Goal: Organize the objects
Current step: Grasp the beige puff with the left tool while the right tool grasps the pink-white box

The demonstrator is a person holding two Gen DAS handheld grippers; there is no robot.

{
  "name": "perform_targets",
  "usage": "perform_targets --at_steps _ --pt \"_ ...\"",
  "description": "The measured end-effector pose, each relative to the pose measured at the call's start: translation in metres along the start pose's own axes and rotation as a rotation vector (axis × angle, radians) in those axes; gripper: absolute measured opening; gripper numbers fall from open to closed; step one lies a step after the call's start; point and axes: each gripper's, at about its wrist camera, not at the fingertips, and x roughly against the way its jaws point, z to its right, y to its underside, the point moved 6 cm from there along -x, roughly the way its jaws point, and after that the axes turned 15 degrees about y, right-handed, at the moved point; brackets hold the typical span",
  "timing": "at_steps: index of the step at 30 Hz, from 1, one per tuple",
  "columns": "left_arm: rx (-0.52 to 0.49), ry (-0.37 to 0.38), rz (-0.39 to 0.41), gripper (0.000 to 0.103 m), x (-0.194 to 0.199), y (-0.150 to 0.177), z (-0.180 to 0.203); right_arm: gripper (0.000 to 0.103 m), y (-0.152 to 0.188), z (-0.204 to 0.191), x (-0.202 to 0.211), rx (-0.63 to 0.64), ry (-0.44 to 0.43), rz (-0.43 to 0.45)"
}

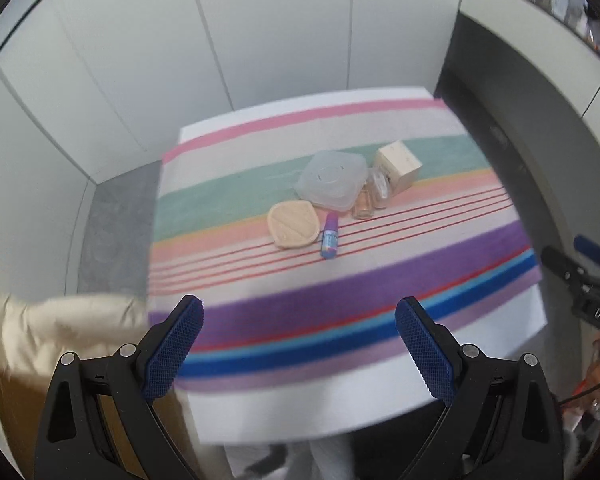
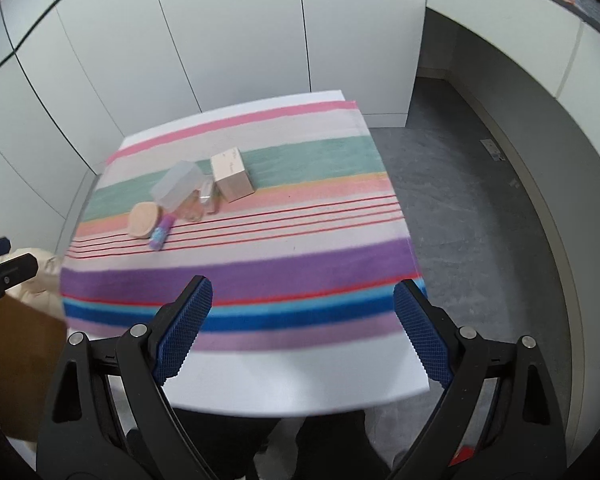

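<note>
Several small objects lie clustered on a striped cloth (image 1: 260, 280) (image 2: 300, 264): a clear lidded plastic box (image 1: 331, 179) (image 2: 178, 189), a beige cardboard box (image 1: 398, 164) (image 2: 231, 174), a peach compact (image 1: 293, 224) (image 2: 143, 220), a purple-blue tube (image 1: 329, 236) (image 2: 161, 233), and small glass bottles (image 1: 370, 196) (image 2: 202, 202). My left gripper (image 1: 299, 318) is open and empty, above the table's near edge. My right gripper (image 2: 303, 300) is open and empty, well short of the cluster, which sits to its far left.
White cabinet panels (image 1: 260, 32) stand behind the table. A cream fabric (image 1: 52, 332) over a brown box (image 2: 16, 360) lies at the table's left. Grey floor (image 2: 480, 240) and a curved counter (image 2: 560, 140) lie to the right. My legs show below the table.
</note>
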Motion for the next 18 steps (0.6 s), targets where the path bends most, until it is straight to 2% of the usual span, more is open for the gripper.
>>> perform_targets --at_steps 3,7,13,18 --pt "0.009 0.01 -0.031 0.098 -0.043 -0.013 -0.01 0.094 -0.012 -0.013 -0.04 -0.001 -0.018 -0.019" --pt "0.087 0.01 -0.057 0.098 -0.098 -0.028 -0.033 0.094 -0.028 -0.036 -0.082 0.018 -0.028 -0.021" --pt "0.157 -0.053 -0.064 0.098 -0.142 -0.043 -0.064 0.094 -0.053 -0.083 -0.119 0.071 -0.054 -0.002" --pt "0.222 0.012 -0.075 0.098 -0.172 -0.046 -0.075 0.094 -0.065 -0.11 -0.145 0.094 -0.04 -0.003"
